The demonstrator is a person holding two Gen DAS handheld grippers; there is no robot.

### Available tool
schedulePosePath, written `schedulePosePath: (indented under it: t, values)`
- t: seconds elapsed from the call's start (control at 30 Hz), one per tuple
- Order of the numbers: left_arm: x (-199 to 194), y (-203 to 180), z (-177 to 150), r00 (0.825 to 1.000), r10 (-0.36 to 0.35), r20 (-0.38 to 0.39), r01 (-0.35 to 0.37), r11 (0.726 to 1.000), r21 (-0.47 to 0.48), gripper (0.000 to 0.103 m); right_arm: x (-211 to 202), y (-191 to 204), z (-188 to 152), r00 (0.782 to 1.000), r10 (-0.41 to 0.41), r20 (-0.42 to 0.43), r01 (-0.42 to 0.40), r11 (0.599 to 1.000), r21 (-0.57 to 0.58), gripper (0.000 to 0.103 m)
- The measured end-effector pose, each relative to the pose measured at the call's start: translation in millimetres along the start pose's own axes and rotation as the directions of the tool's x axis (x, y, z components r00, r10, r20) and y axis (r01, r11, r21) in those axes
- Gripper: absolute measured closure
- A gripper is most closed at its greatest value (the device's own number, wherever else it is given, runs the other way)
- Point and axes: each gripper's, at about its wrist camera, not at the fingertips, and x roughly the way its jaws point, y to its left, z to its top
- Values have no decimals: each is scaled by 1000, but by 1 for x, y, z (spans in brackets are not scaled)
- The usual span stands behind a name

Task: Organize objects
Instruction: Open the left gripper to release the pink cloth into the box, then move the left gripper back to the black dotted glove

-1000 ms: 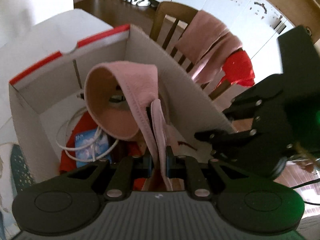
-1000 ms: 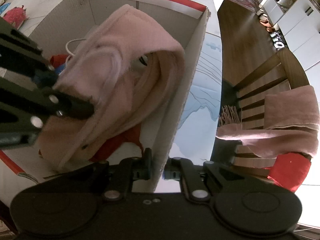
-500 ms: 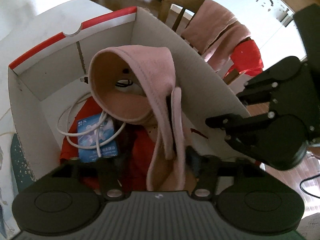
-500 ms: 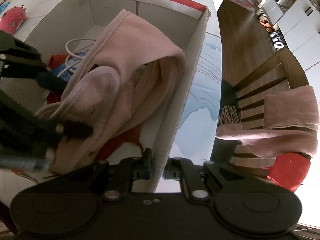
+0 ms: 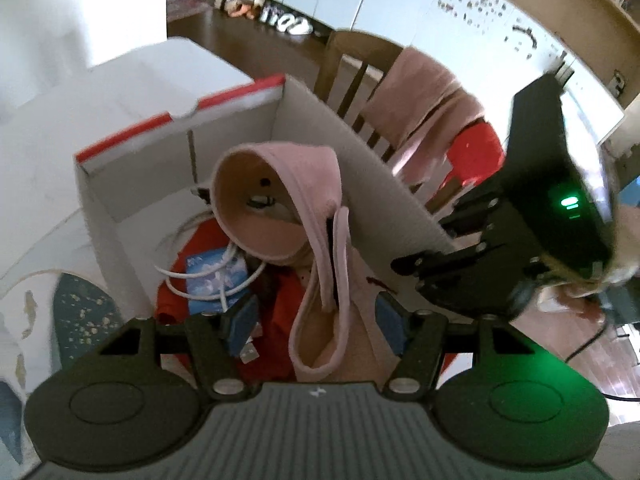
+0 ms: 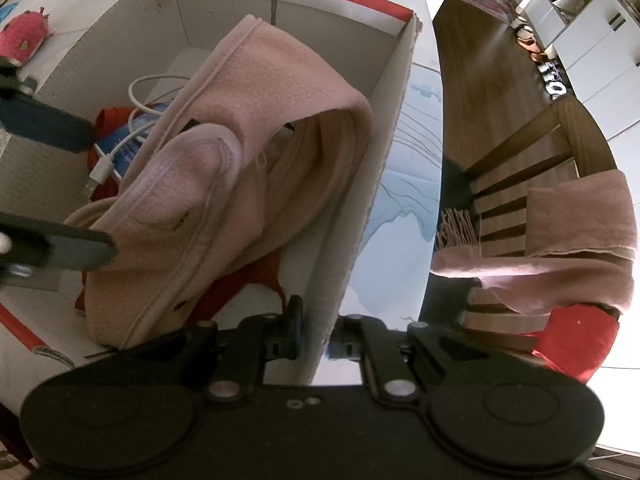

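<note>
A pink fleece hat [image 5: 280,184] lies slumped inside a white cardboard box with red trim [image 5: 180,118], over a red cloth [image 5: 280,308]. My left gripper [image 5: 316,320] stands open just above it; the hat's strap hangs between the blue pads, untouched. In the right wrist view the same hat [image 6: 256,128] fills the box [image 6: 288,20], and the left gripper [image 6: 102,194] reaches in from the left. My right gripper [image 6: 320,334] is shut on the box's right wall [image 6: 360,208], also seen as the right gripper [image 5: 420,244] from the left wrist.
A white USB cable [image 6: 136,120] and a blue packet [image 5: 216,276] lie in the box. A pink plush toy [image 6: 24,38] sits on the table left of it. Beyond the right wall stands a wooden chair [image 6: 532,148] draped with a pink scarf [image 6: 580,220].
My left gripper has opened, let go of the pink hat and drawn back upward. The hat has sunk lower into the box. The right gripper has not moved.
</note>
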Motion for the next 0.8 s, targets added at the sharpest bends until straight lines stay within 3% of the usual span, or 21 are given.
schedulePosePath:
  t: [0.2,0.4,0.67,0.8]
  values:
    - [-45,8,-7,997,0,81,2,1000,-15,39,0,0,1,1000,-4,-5,4,1000,1,94]
    - [-83,28,-25,991,45,129,-39,998,-45,35,0,1,1,1000,-8,-10,8,1000,2,94]
    - [-135,75,-65,969,185,166,-160,975,-151,30,1,1,2,1000,-12,-16,12,1000,4,94]
    - [-157,110,-90,946,283,159,-243,942,-231,19,1,2,2,1000,-16,-18,16,1000,3,93]
